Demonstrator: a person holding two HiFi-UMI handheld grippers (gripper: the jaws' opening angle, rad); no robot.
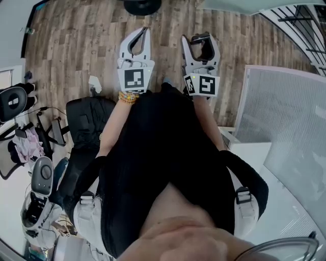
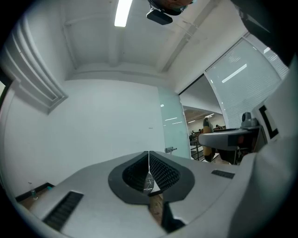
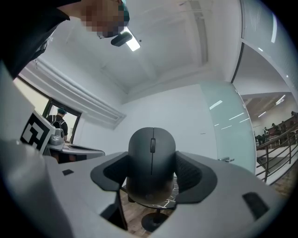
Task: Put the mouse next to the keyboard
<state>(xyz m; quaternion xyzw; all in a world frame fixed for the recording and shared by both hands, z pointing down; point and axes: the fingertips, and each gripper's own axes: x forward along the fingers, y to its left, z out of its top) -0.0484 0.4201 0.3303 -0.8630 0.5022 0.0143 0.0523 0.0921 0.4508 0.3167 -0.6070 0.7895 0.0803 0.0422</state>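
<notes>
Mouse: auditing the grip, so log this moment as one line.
left gripper: shut, empty | right gripper: shut on mouse | mouse: above floor

"Quick, what's off-task here?"
"I've got wood plank floor (image 1: pixel 66 46), a black chair (image 1: pixel 89 120) at left, and crumpled clothes (image 1: pixel 28 145) near it."
"Right side?"
"A white ribbed panel (image 1: pixel 290 112), with a dark railing (image 1: pixel 300 20) in the top corner."
"Overhead?"
"In the left gripper view, I see a ceiling light strip (image 2: pixel 123 11) and a frosted glass door (image 2: pixel 173 125)."

Left claw (image 1: pixel 146 29) pressed together, level; right claw (image 1: pixel 201 36) clamped around mouse (image 3: pixel 151 158).
</notes>
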